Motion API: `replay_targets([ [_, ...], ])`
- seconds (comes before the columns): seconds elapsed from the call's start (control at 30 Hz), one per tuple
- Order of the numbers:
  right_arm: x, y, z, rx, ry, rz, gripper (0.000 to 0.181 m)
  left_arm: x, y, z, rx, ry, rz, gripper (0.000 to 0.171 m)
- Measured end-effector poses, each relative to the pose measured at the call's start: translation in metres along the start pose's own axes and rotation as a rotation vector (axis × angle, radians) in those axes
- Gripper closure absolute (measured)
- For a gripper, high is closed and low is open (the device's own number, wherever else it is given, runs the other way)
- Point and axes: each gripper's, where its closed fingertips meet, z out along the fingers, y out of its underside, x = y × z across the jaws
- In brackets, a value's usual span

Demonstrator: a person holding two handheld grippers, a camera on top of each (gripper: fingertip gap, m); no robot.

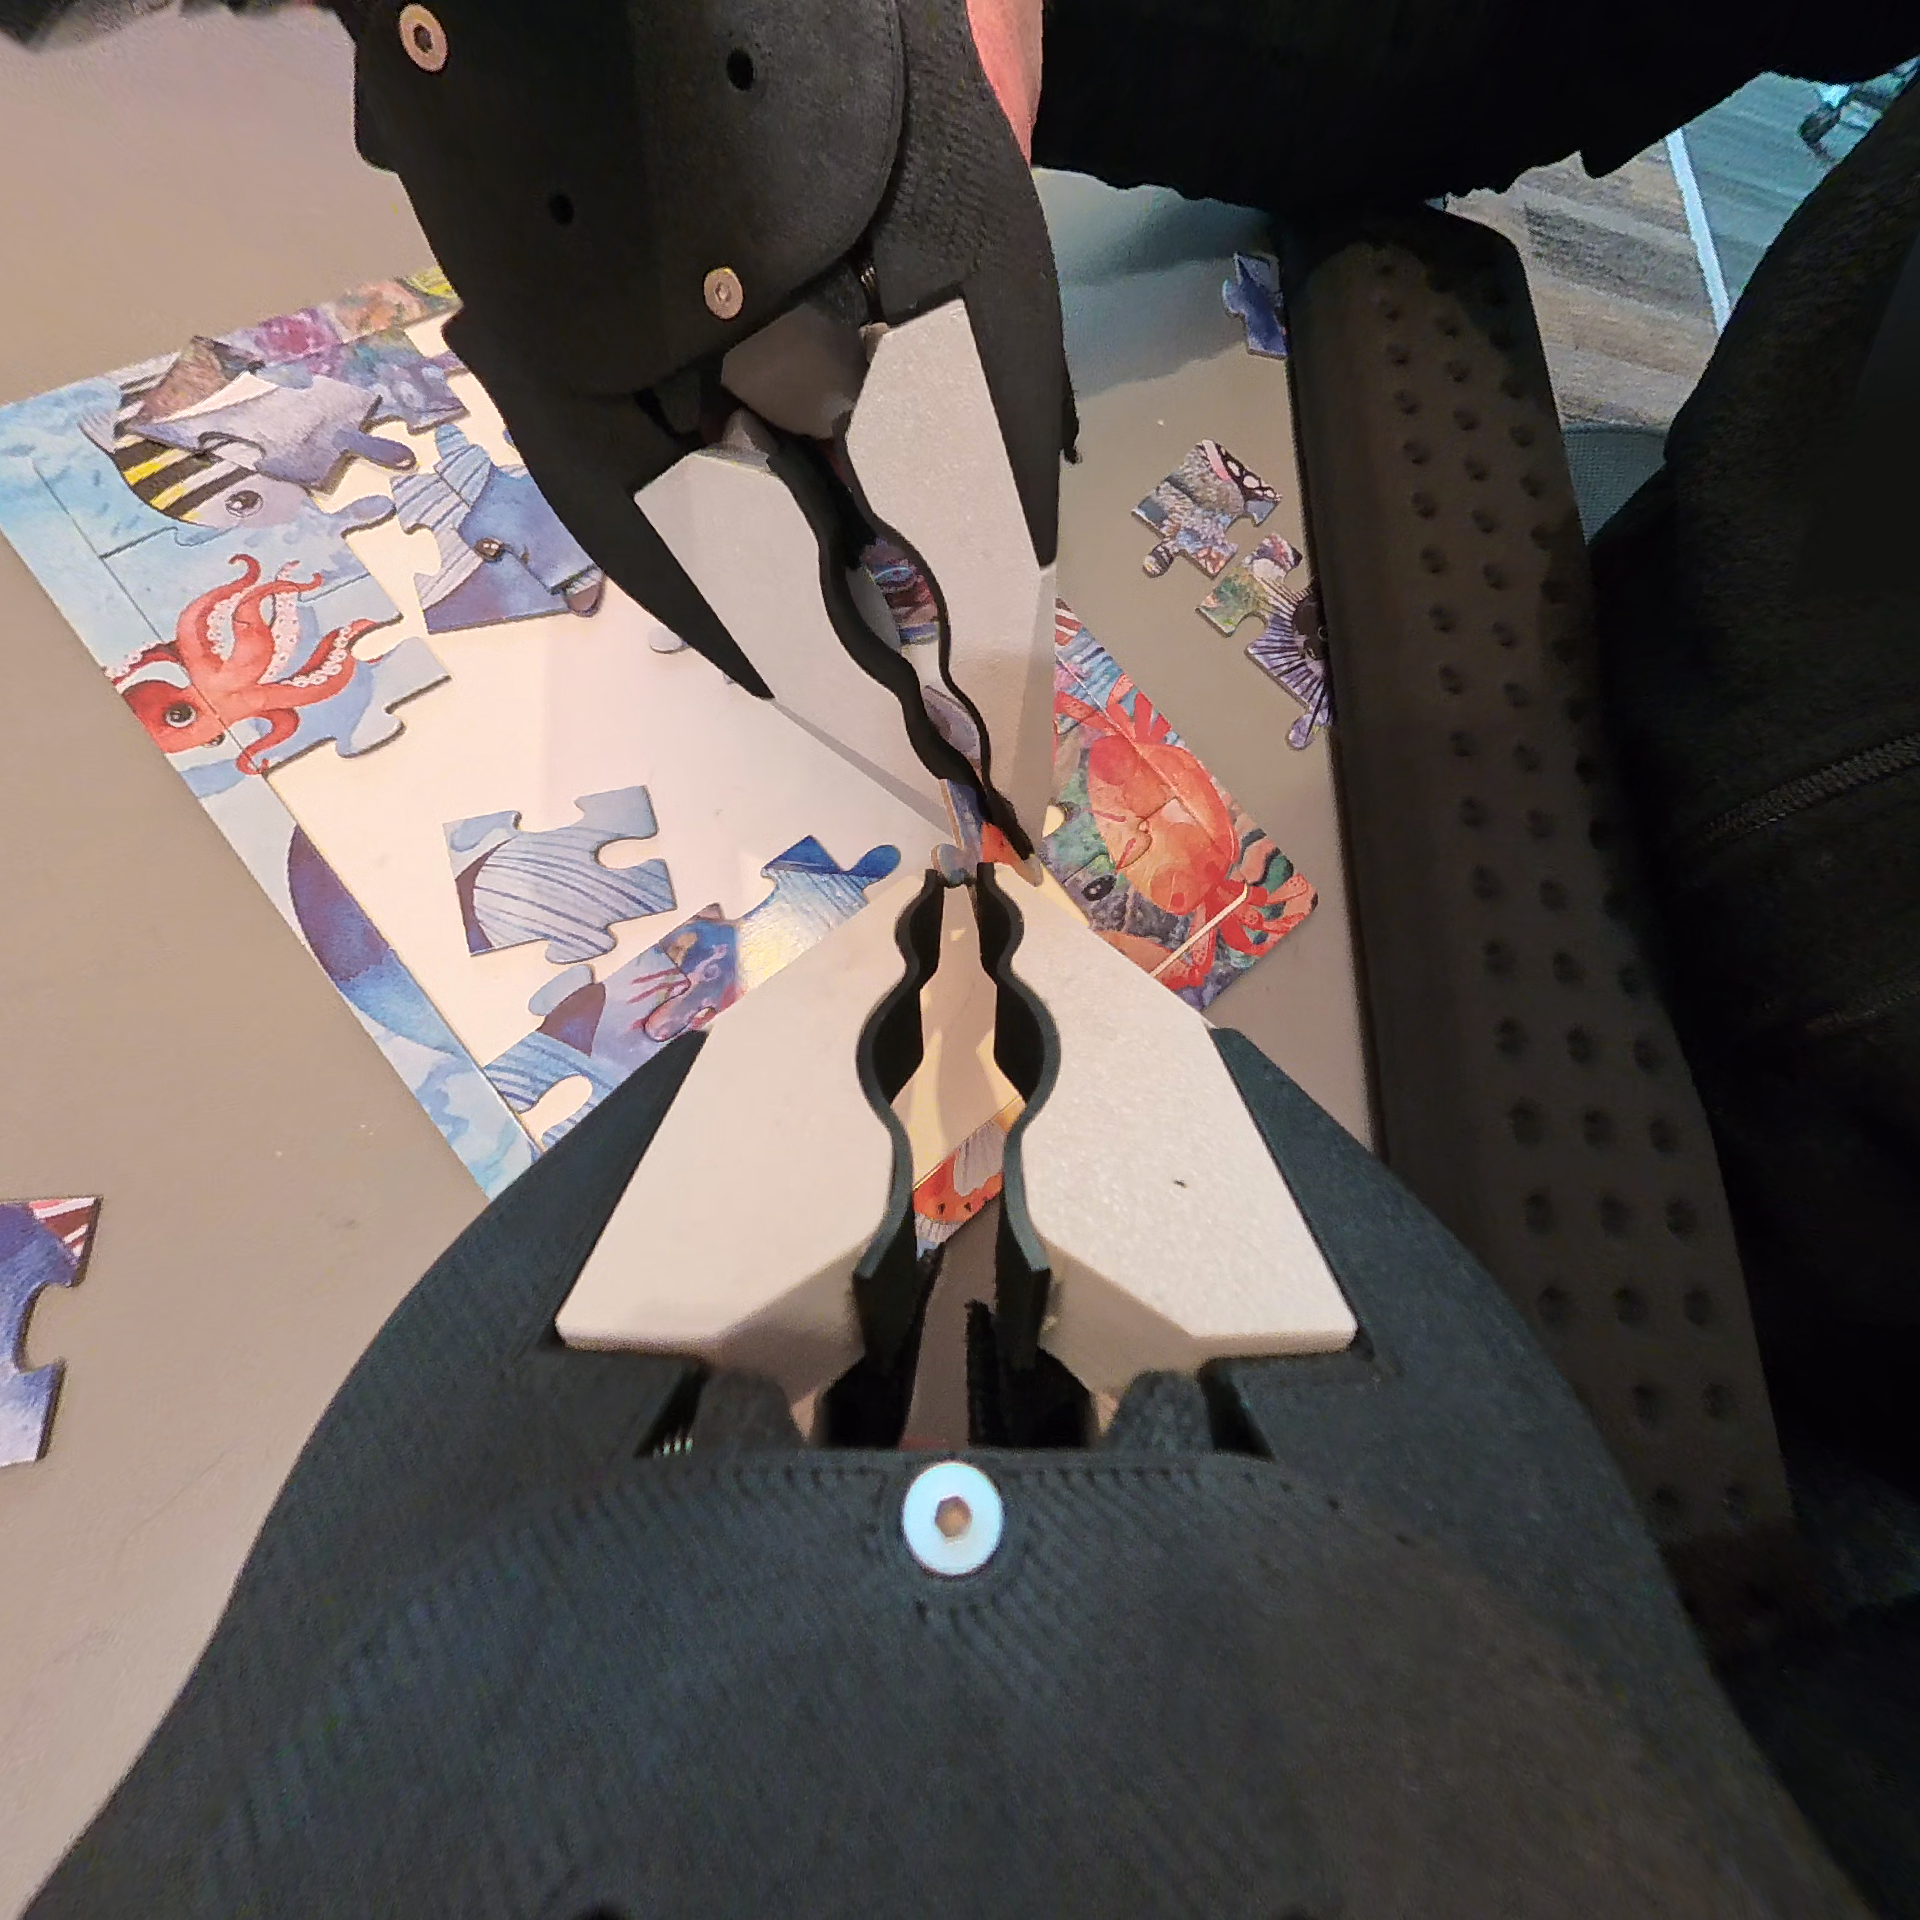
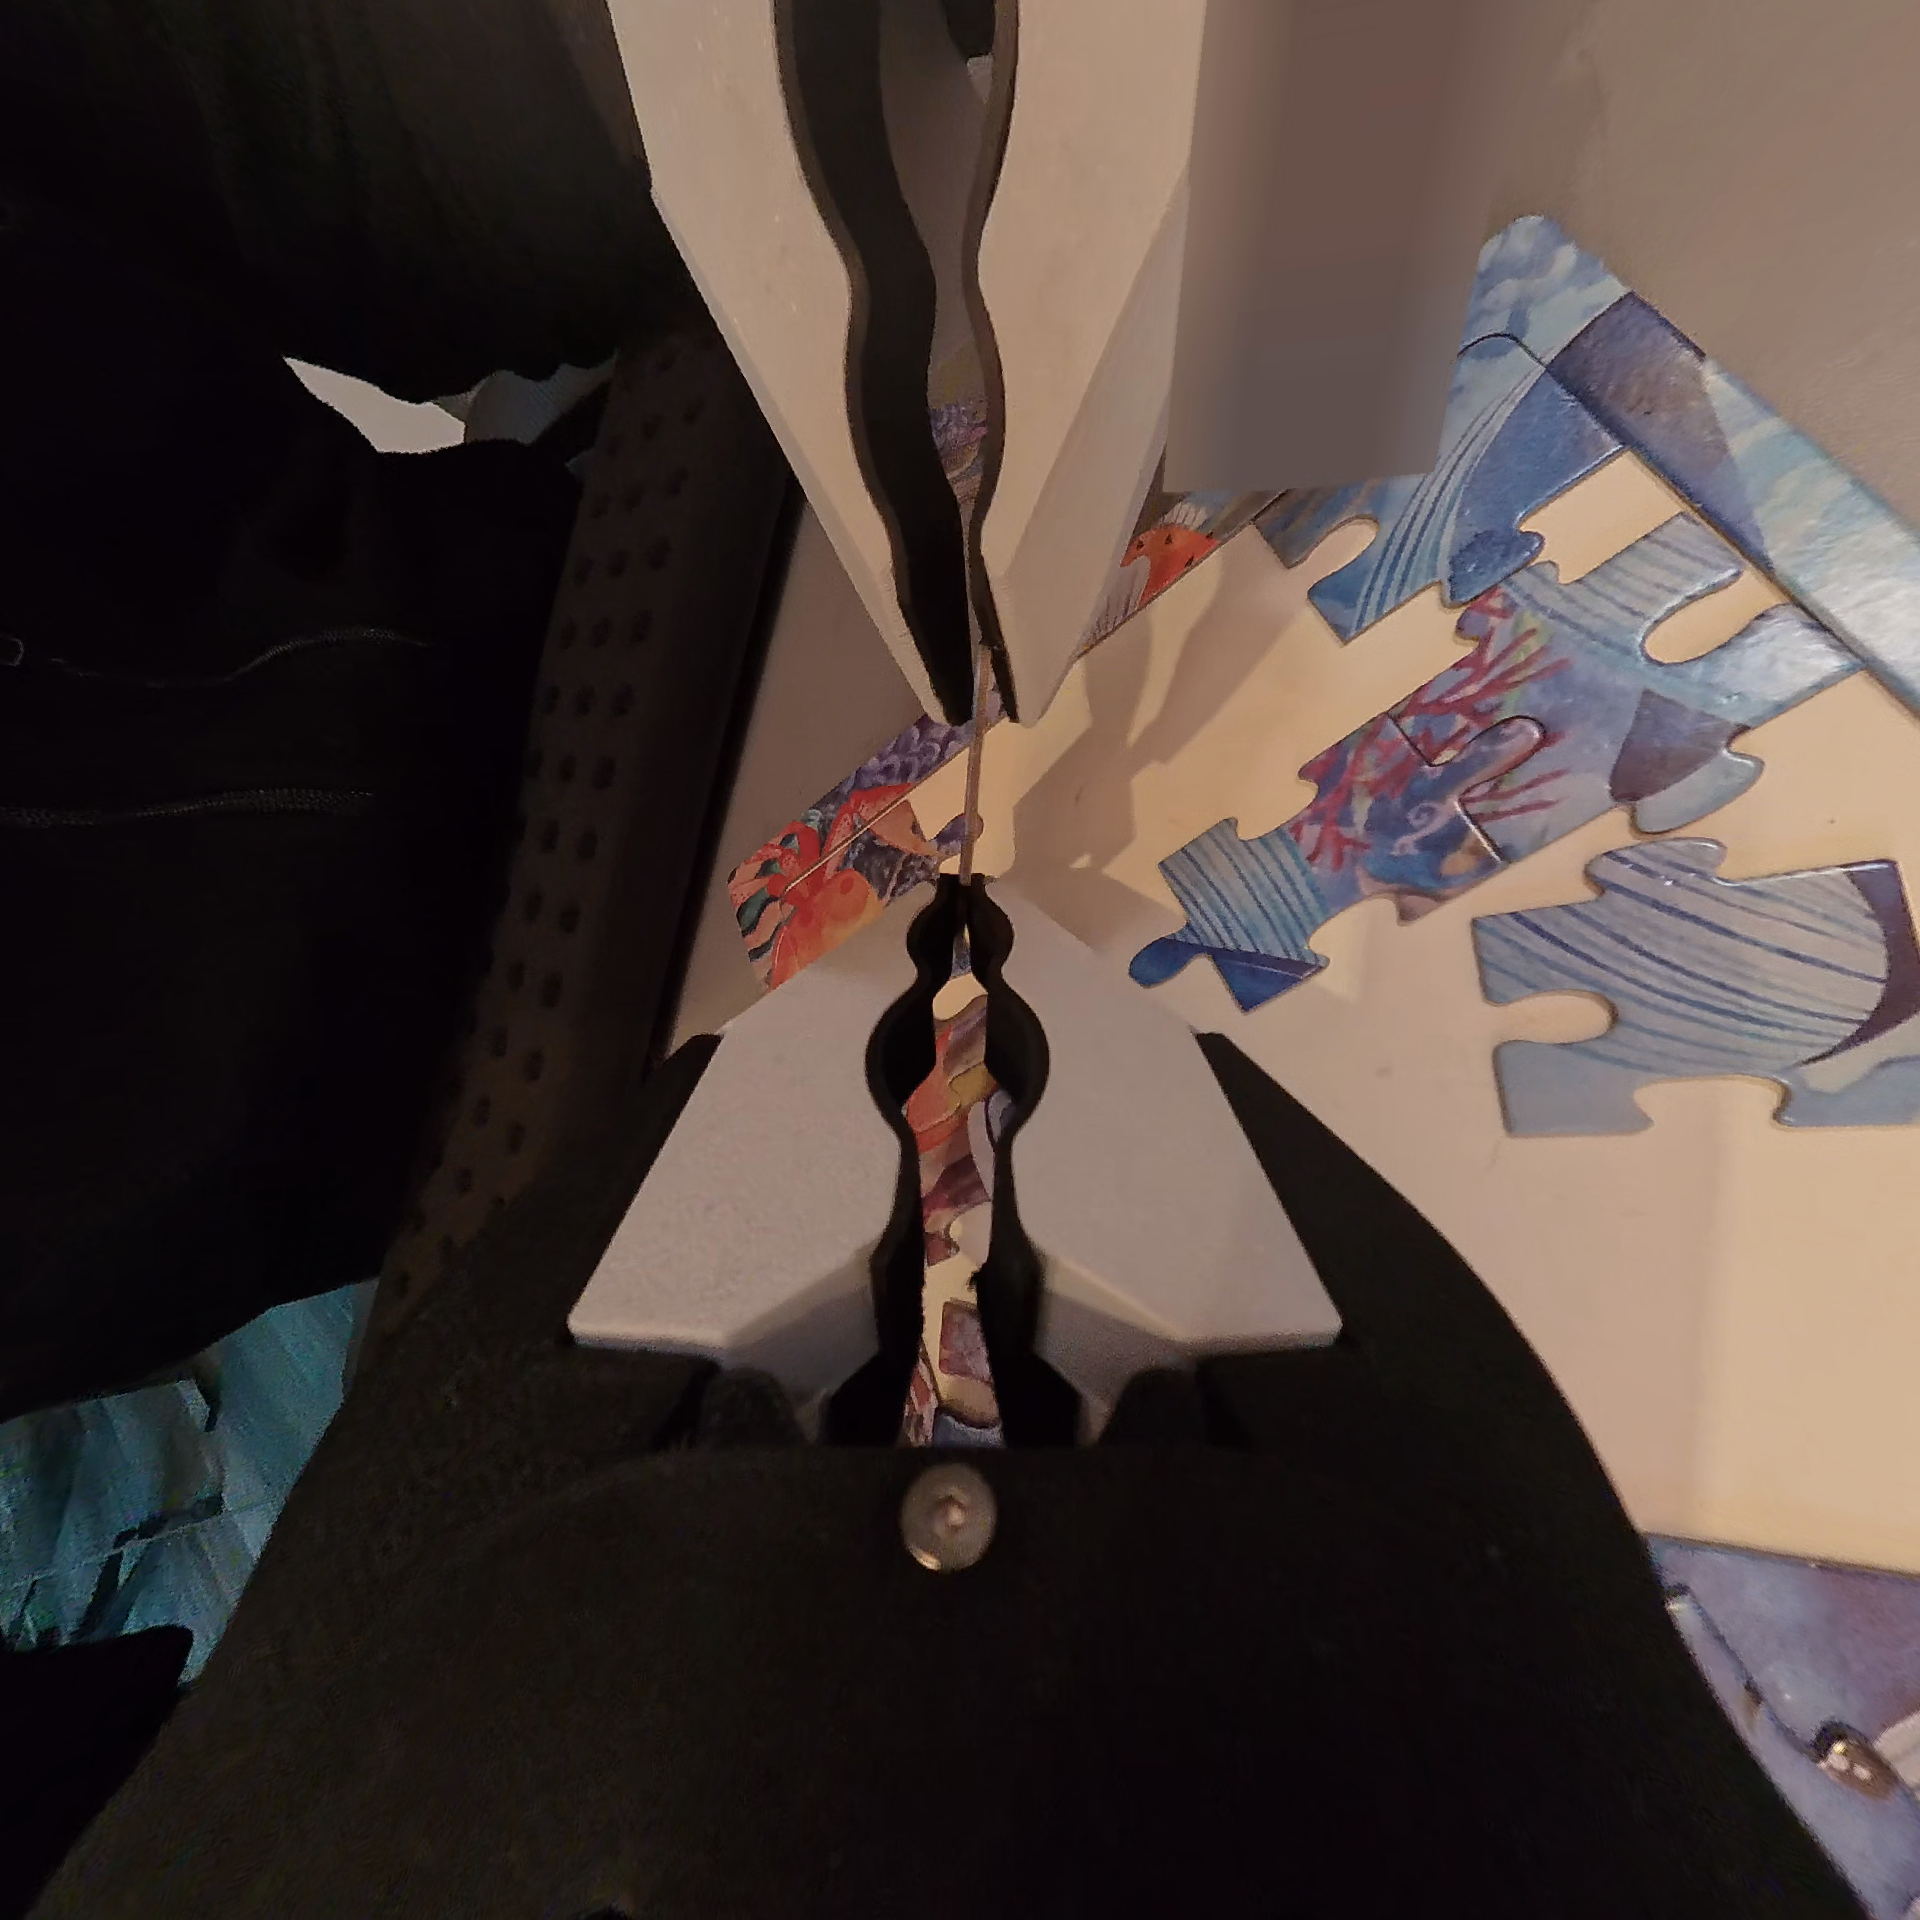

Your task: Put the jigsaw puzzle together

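We had both grippers pinching one thin puzzle piece [image 2: 975, 790] edge-on between them: our left gripper [image 1: 958, 878] clamped on one end, our right gripper [image 2: 966, 894] on the other, just above the half-built puzzle [image 1: 312, 644] beside the crab [image 1: 1164, 800].

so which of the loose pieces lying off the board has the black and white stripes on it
The upper piece of the pair on the bare table right of the board, beside the chair armrest. Its neighbour just below shows green and purple instead.
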Motion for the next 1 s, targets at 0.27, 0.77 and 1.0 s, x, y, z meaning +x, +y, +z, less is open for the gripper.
replay_targets([
  [0.27, 0.005, -0.003, 0.002, 0.019, 0.012, 0.025, 0.177, -0.003, 0.005, -0.001, -0.017, -0.007, -0.011, 0.169],
  [0.77, 0.018, -0.019, -0.011, 0.141, 0.056, 0.068, 0.181, -0.035, 0.01, -0.035, 0.068, -0.154, -0.081, 0.171],
  [1.0, 0.019, -0.018, -0.008, 0.139, 0.046, 0.081, 0.181, -0.051, 0.016, -0.052, 0.091, -0.239, -0.12, 0.171],
])
